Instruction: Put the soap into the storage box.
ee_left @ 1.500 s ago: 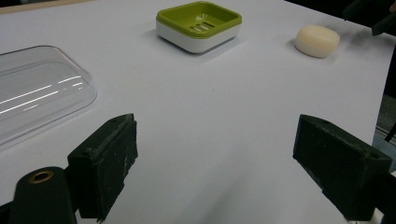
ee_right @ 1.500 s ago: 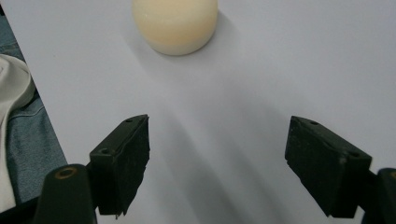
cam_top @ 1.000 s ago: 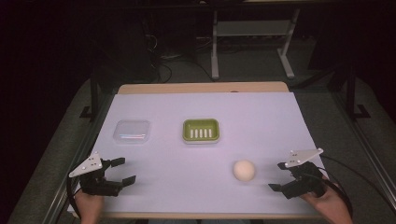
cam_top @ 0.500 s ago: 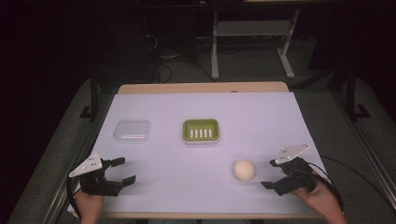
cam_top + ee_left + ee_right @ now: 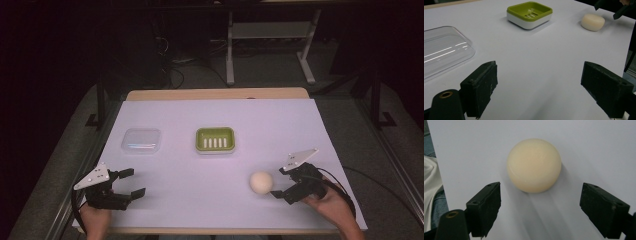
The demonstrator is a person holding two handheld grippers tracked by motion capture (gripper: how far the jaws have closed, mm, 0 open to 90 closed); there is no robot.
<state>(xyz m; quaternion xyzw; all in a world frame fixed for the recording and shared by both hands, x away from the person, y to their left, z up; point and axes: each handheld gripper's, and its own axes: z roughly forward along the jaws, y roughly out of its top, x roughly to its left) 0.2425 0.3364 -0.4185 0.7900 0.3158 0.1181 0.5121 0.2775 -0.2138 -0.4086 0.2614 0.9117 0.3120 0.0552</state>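
A round cream soap bar (image 5: 261,182) (image 5: 534,165) (image 5: 593,22) lies on the white table cover at the front right. My right gripper (image 5: 281,182) (image 5: 540,210) is open just to its right, jaws pointing at it, the soap lying just beyond the jaw tips. A green soap dish on a white base (image 5: 215,139) (image 5: 529,14) stands mid-table. A clear plastic lid (image 5: 141,140) (image 5: 441,51) lies to the dish's left. My left gripper (image 5: 132,182) (image 5: 539,92) stands open at the front left, nothing between its jaws.
The table's wooden far edge (image 5: 215,94) shows beyond the white cover. Dark floor, cables and a metal stand's legs (image 5: 270,47) lie behind. Bare cover stretches between the two grippers.
My right gripper has moved left toward the soap, closing the gap to it. The left gripper, soap, dish and lid have stayed put.
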